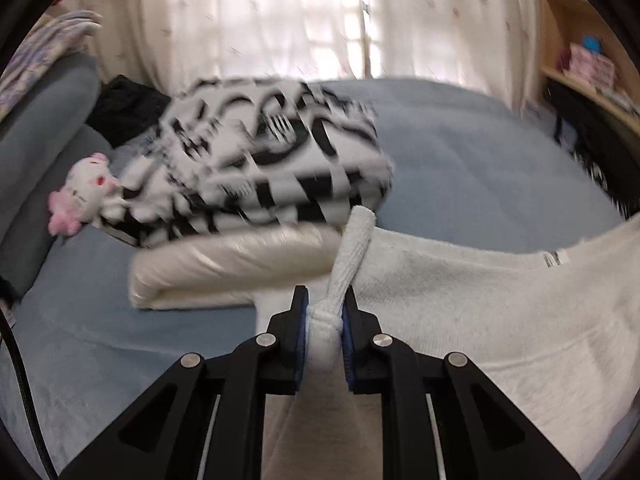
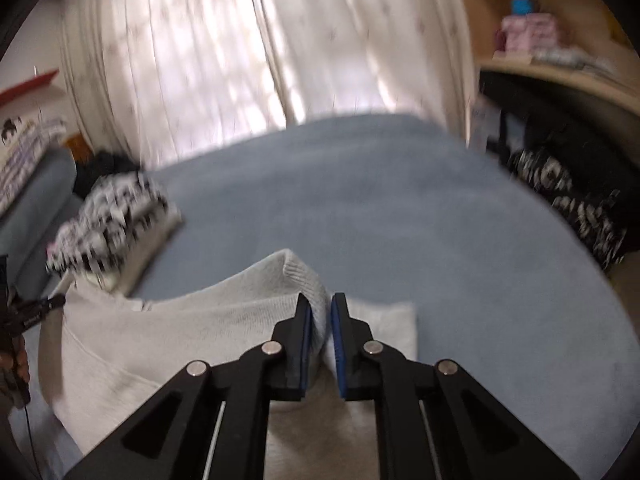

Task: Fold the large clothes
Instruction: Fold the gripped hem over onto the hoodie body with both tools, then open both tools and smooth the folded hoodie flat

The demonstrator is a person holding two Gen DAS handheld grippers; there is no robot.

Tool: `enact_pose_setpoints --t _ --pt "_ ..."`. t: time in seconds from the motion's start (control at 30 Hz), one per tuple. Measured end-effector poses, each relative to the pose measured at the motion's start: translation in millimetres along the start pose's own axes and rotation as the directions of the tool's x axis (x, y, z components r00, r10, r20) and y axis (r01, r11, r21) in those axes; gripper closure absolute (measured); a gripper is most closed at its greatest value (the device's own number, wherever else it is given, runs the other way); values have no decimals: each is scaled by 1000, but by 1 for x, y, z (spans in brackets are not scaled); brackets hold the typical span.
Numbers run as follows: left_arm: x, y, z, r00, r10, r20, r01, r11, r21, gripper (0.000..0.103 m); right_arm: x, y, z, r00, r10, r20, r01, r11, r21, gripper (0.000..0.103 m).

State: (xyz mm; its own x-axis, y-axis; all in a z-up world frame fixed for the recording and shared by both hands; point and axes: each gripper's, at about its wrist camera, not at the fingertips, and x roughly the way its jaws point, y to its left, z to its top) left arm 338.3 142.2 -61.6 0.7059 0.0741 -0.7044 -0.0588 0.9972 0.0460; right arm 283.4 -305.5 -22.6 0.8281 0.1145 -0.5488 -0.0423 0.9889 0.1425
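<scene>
A large cream-white sweater lies spread on the blue bed. My left gripper is shut on a bunched ribbed edge of the sweater, which sticks up between the fingers. My right gripper is shut on another ribbed edge of the same sweater and holds it raised above the bed. The left gripper's tip shows at the left edge of the right wrist view.
A folded black-and-white patterned garment sits on a folded cream item at the left. A pink-and-white plush toy lies beside it. Dark clothes hang off the bed's right side. Curtains and a wooden shelf stand behind.
</scene>
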Motion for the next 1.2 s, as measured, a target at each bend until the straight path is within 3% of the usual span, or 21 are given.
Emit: enact_pose_setpoints --t 0.13,0.27,0.37,0.5,0.63,0.77,0.87,0.93,1.1,1.2 --pt "-3 -11 12 996 76 52 -75 997 -9 90 -1 13 19 996 -60 66 61 998 -23 94" --pt "42 -15 1 990 140 -32 -141 989 -32 90 70 -3 10 985 -158 -70 159 987 11 99" --pt "80 -22 -21 979 174 -109 -177 984 -17 90 120 -11 -16 960 -204 -193 212 977 22 99" --pt "98 -27 -36 975 194 -111 -194 981 17 90 141 2 -37 943 -264 -204 256 964 -65 99" --pt "94 -25 -36 980 156 -121 -157 988 3 89 143 -2 -30 942 -242 -230 240 970 -40 97" --pt "74 -16 -29 987 82 -138 -85 996 -18 72 124 7 -20 948 -202 -245 193 979 -60 89" --pt "44 -13 -22 992 77 -97 -80 996 -31 72 98 21 -14 955 -193 -225 182 981 -68 88" --pt "24 -15 -14 996 63 -63 -66 997 -49 72 77 34 -9 970 -134 -201 128 991 -43 88" --pt "-11 -58 -8 998 -67 0 66 995 -79 72 48 85 -7 986 44 -161 -42 999 14 85" --pt "-6 -94 -14 993 -122 -8 120 989 -85 72 54 124 -18 984 84 -160 -88 996 -17 79"
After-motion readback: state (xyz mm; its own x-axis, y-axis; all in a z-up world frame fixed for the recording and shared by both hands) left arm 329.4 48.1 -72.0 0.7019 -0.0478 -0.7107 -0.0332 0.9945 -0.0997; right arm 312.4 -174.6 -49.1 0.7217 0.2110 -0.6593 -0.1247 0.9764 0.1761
